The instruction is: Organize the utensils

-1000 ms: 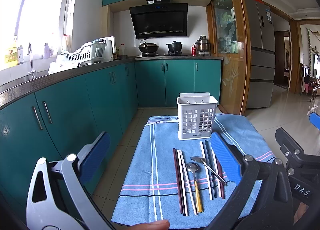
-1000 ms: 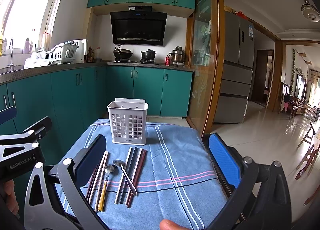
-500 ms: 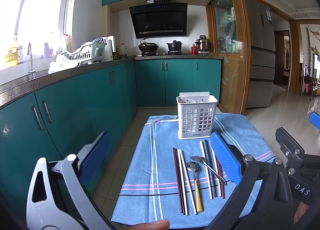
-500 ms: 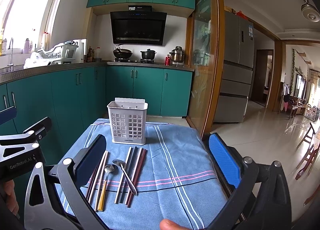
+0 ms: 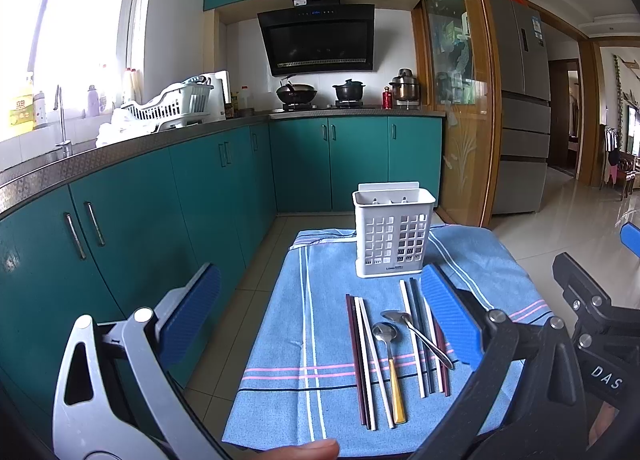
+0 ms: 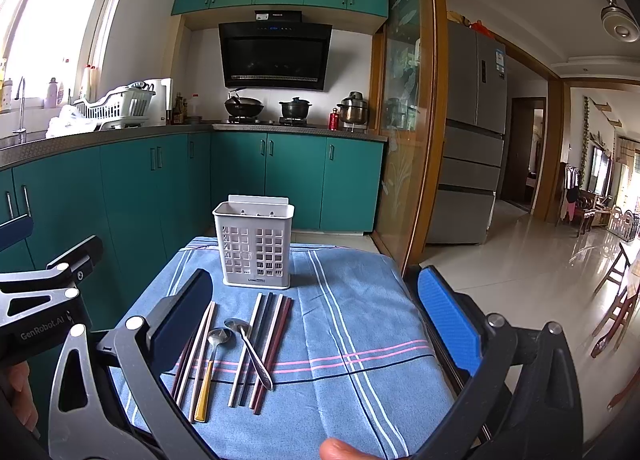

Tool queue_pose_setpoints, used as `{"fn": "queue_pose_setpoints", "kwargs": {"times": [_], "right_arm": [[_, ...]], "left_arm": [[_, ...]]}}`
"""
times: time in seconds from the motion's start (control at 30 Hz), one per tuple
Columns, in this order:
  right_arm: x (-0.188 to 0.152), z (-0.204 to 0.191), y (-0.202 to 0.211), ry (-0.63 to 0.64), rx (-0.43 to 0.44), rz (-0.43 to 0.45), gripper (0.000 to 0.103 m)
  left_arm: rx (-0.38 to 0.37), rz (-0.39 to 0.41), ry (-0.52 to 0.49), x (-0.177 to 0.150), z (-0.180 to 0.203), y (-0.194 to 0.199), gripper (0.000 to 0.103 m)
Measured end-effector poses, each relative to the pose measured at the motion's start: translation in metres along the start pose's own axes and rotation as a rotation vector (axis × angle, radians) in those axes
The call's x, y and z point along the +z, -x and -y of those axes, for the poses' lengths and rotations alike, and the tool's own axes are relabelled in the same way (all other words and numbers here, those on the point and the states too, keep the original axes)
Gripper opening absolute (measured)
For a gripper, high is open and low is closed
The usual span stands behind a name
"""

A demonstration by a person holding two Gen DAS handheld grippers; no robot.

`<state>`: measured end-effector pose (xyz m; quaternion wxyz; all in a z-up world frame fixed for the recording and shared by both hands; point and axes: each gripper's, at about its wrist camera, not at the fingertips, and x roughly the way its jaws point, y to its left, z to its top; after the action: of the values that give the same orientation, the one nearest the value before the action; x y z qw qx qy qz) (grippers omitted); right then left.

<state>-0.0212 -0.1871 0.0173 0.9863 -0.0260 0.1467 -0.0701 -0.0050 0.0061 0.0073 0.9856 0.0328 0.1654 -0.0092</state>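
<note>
1. The left tool (image 5: 320, 312) hangs above the near left part of the table, its blue pads spread wide and nothing between them
2. The right tool (image 6: 316, 312) hangs beside it on the right, likewise spread wide and bare; each tool shows at the edge of the other's view
3. The table (image 6: 360, 392) carries a blue striped cloth (image 5: 320, 340), and all the utensils lie on it near the front edge
4. A white slotted utensil holder (image 5: 394, 234) stands upright at the far middle of the cloth, well behind the utensils
5. Two groups of chopsticks lie lengthwise: a dark-and-white pair on the left (image 5: 362, 360) and a white, dark and reddish group on the right (image 5: 420, 336)
6. Between them lies a yellow-handled spoon (image 5: 390, 368), bowl toward the holder
7. A silver spoon (image 5: 418, 334) lies slantwise across the right chopsticks, its bowl near the other spoon's bowl
8. Teal cabinets (image 5: 160, 219) and a kitchen counter (image 5: 132, 143) run along the left; a stove with pots (image 6: 296, 107) sits behind, a fridge (image 6: 474, 131) to the right
9. Nothing stands between the tools and the utensils
</note>
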Motion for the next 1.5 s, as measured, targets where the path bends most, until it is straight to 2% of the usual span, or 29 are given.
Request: {"fn": "queue_pose_setpoints", "kwargs": {"times": [1.5], "right_arm": [[-0.0034, 0.0001, -0.0076, 0.000, -0.001, -0.016, 0.100]], "left_arm": [[0.000, -0.012, 0.000, -0.0037, 0.0017, -0.0029, 0.099]]}}
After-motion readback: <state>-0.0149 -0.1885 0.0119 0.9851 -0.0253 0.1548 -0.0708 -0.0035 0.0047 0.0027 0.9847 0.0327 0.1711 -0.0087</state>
